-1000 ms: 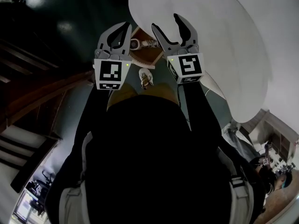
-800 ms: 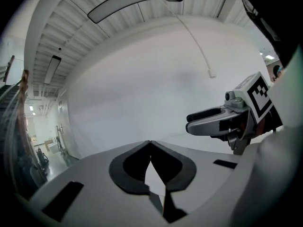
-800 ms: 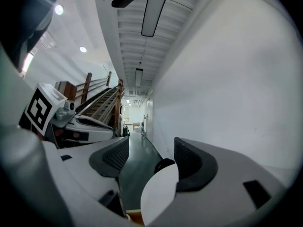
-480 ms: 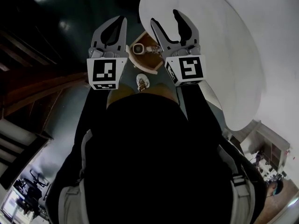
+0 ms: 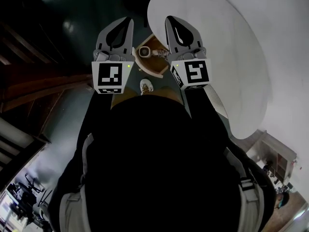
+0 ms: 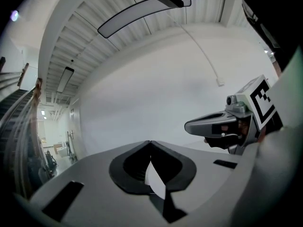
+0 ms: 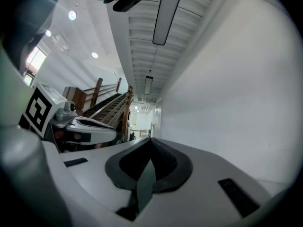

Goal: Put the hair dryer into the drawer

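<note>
Main change from a second ago: the right tool (image 5: 172, 21) has just been closing its jaws, which stood wide apart back then. They're now clenched tip to tip with nothing between them. The left tool (image 5: 127, 21) is clenched and empty too, and both are held up about level, side by side but apart. So neither one has hold of anything. What I take to be the hair dryer (image 5: 143, 51) sits far below, seen through the gap between the tools. It's lying in or on a small wooden box, probably the drawer (image 5: 155, 67), just past a shoe (image 5: 146, 85). I can't tell whether it's properly inside or only resting on the edge. It's tiny in the head view: a pale ring with a dark middle, maybe the nozzle end, and a pale bit trailing off to the right. It looks like smooth, rounded plastic, so I'd guess it's slippery. What could go wrong, as I see it: going down with the jaws shut would shove the thing or tip it off the wood instead of catching it. The body also blocks a lot of the downward view, so aiming would be half blind. And with the tools this near each other, they could knock together on the way down.
</note>
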Action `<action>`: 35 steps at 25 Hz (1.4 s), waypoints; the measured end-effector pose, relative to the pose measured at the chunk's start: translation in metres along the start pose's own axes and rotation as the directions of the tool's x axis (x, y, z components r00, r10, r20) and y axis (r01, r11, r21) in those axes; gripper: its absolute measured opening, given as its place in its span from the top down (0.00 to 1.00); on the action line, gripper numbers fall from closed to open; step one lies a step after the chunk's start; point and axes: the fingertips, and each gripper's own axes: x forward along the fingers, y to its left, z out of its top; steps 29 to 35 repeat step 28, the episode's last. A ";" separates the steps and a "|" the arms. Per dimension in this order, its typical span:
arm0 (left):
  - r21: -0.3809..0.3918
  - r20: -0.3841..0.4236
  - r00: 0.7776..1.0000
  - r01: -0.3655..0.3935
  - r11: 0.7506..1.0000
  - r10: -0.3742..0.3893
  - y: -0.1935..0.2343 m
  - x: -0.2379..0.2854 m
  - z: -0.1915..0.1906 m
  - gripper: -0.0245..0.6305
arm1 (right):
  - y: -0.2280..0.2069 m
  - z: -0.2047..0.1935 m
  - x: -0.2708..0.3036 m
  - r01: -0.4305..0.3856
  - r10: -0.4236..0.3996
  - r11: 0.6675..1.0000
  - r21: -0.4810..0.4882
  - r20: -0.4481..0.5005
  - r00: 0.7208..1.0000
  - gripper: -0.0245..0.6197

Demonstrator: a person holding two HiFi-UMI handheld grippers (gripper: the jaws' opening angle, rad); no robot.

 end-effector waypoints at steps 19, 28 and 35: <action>0.027 -0.019 0.999 -0.046 0.999 0.047 0.002 -0.007 -0.002 0.94 | 0.007 -0.014 0.014 -0.041 0.041 0.999 -0.003 -0.042 0.998 0.92; 0.023 -0.019 0.998 -0.066 0.998 0.067 0.013 -0.009 -0.001 0.94 | 0.012 -0.013 0.018 -0.059 0.058 0.998 -0.020 -0.053 0.997 0.92; 0.023 -0.019 0.998 -0.066 0.998 0.067 0.013 -0.009 -0.001 0.94 | 0.012 -0.013 0.018 -0.059 0.058 0.998 -0.020 -0.053 0.997 0.92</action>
